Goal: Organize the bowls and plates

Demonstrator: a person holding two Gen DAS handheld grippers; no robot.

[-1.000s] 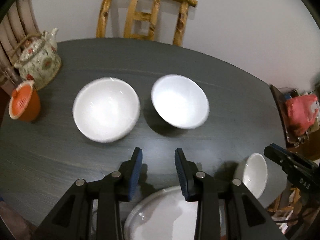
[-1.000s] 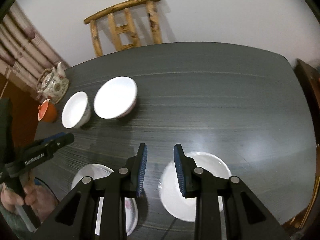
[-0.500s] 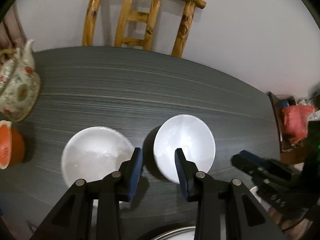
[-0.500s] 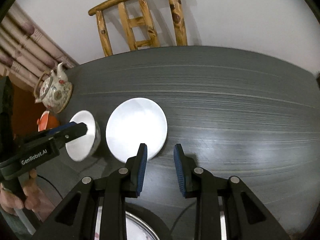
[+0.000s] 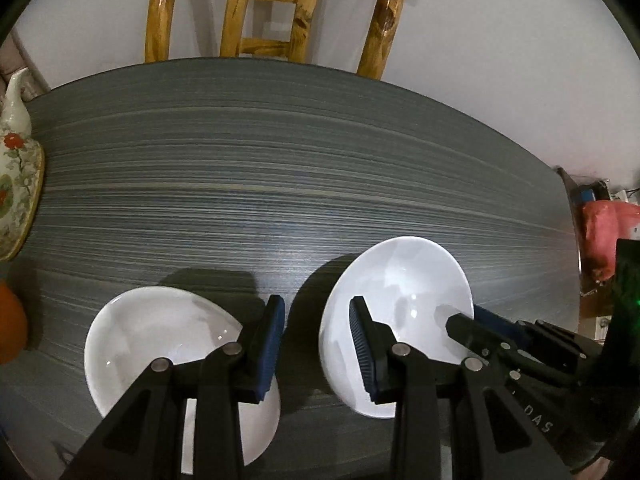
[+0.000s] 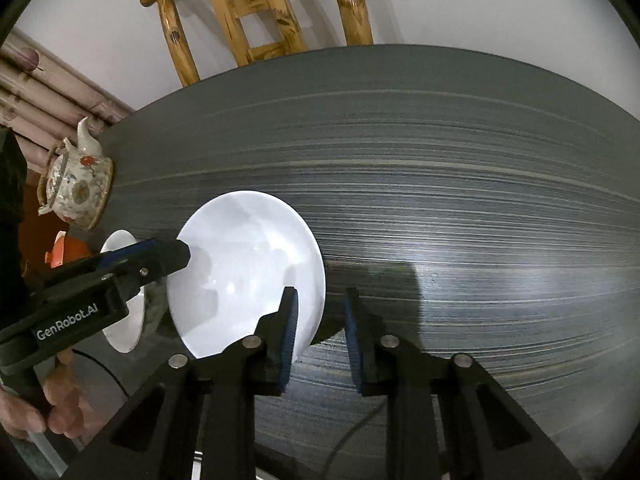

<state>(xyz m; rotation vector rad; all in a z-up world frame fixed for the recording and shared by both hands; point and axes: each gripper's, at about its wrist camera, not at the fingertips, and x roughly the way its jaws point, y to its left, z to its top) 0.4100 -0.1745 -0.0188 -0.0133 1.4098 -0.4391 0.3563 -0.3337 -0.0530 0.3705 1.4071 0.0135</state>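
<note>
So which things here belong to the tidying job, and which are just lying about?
Job: right bowl, straddled at opposite rim edges by both grippers, left and right; left bowl.
Lying about: teapot, orange pot, chair, red bag.

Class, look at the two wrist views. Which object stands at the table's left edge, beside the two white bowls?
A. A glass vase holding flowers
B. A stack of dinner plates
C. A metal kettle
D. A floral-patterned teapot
D: a floral-patterned teapot with a white spout stands at the left edge of the dark table, left of the two white bowls, the nearer bowl and the farther bowl; no vase, plate stack or kettle appears.
</note>
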